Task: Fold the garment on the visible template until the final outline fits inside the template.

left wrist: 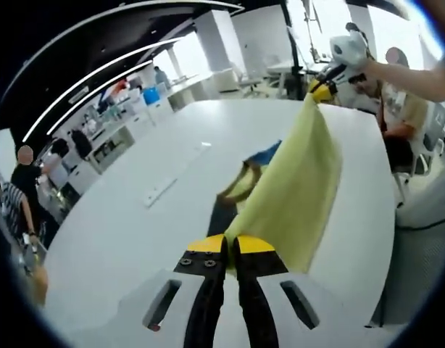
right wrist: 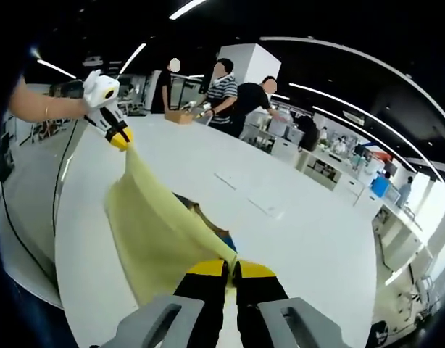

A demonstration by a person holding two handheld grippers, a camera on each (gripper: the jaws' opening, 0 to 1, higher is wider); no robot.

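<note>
The person has the yellow garment lifted off the white desk, stretched taut between both claws. In the left gripper view the left claw sits at six o'clock with its yellow-tipped jaws pressed together on one edge of the cloth, and the right claw comes in at about one o'clock, pinching the far corner, with the person's arm reaching in behind it. In the right gripper view it is mirrored: the right claw is clamped on the cloth at six o'clock and the left claw holds the other corner up at ten o'clock.

Under the raised cloth something dark lies on the desk with a patch of blue and a strip of brown; I take that for the template, though the garment hides most of it and I cannot say how far it reaches.

To my eye this is the carry-over stage of a fold: an edge is up and held tight, not yet laid down. The next move calls for bringing both claws across together, keeping the edge straight, and lowering it so the fold lands within the dark shape, then letting go.

The left gripper view shows a long flat white strip lying on the desk at nine o'clock. The right gripper view gives instead people standing round the far end of the desk at twelve o'clock
</note>
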